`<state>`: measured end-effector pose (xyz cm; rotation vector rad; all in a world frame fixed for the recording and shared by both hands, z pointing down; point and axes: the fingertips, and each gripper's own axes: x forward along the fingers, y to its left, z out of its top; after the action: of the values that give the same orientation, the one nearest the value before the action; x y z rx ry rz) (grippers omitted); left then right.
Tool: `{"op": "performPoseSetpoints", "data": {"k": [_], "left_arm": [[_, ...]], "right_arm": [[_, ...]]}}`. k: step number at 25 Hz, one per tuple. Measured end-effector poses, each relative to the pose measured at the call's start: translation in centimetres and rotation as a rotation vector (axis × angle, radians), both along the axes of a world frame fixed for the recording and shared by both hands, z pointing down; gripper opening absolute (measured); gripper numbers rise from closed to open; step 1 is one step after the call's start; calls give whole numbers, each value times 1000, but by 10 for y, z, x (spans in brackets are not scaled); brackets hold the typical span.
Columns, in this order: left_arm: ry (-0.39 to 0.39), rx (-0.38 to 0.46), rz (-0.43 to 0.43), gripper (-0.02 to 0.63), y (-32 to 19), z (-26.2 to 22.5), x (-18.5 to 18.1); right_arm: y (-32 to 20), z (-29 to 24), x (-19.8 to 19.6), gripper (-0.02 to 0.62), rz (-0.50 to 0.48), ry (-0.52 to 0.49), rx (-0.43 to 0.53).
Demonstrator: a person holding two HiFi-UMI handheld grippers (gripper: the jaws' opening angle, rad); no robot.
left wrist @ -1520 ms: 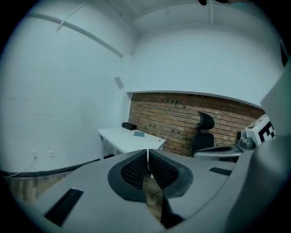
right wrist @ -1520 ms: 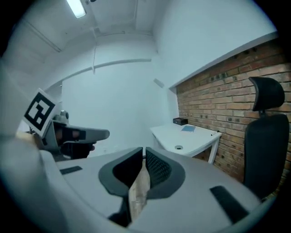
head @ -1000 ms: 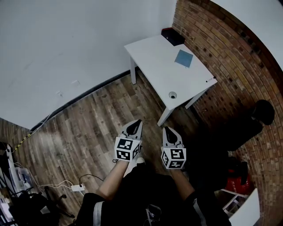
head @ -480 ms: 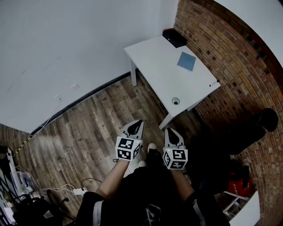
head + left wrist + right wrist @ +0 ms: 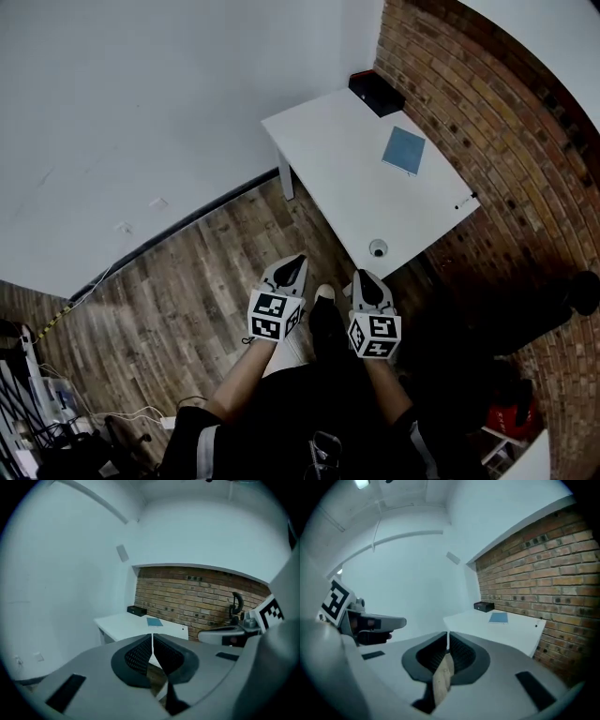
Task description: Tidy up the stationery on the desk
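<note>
Approach step: left claw (image 5: 293,260) & right claw (image 5: 364,277) both closed tight w/ nothing held; stand square to tabletop (image 5: 342,155); spread jaws before reaching blue notebook (image 5: 404,150).

a smooth matt white desk (image 5: 347,159), rough brick wall (image 5: 487,122), grained wood floor (image 5: 187,291).

Counts: 1 surface, 4 items on it, 2 claws.
1 white surface (image 5: 328,141); on it 1 blue notebook (image 5: 404,150), 1 black box (image 5: 377,94) at the far corner, 1 pen (image 5: 466,201) at the brick-side edge, 1 small round item (image 5: 378,247), type unclear. 2 claws: left claw (image 5: 296,261), right claw (image 5: 362,277), 1 marker cube on each, so 2 cubes.
</note>
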<state>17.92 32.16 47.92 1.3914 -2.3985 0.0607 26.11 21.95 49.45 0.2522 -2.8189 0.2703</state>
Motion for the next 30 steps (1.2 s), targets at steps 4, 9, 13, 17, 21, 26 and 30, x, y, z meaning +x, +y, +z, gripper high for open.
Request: {"op": "performPoseSetpoints", "data": {"k": [4,9,13,17,21,26,30], "left_arm": [[1,-9,-7,23,-37,-3,-54],[10,-15,-16,23,-77,-6,-118],[31,-25,-10,23,-115,-2,-156],[47,-47,13,23,-150,-2,-186],[41,-68,77,23,-175,-4,-204],[34,-65,150,23,-220,-5,-220],[35,-68,247,25,-263,0,-230]], "right_arm": [[-39,-3,-56,25,-5,-4,-5],[-80,-4,-120,25,-16,10,-17],[-116,-1,-159,25,-15,24,-29],[-150,1,-188,25,5,30,-49],[-178,1,-207,25,61,30,-63],[-222,-2,-211,25,141,24,-64],[-253,0,-209,25,227,33,-61]]}}
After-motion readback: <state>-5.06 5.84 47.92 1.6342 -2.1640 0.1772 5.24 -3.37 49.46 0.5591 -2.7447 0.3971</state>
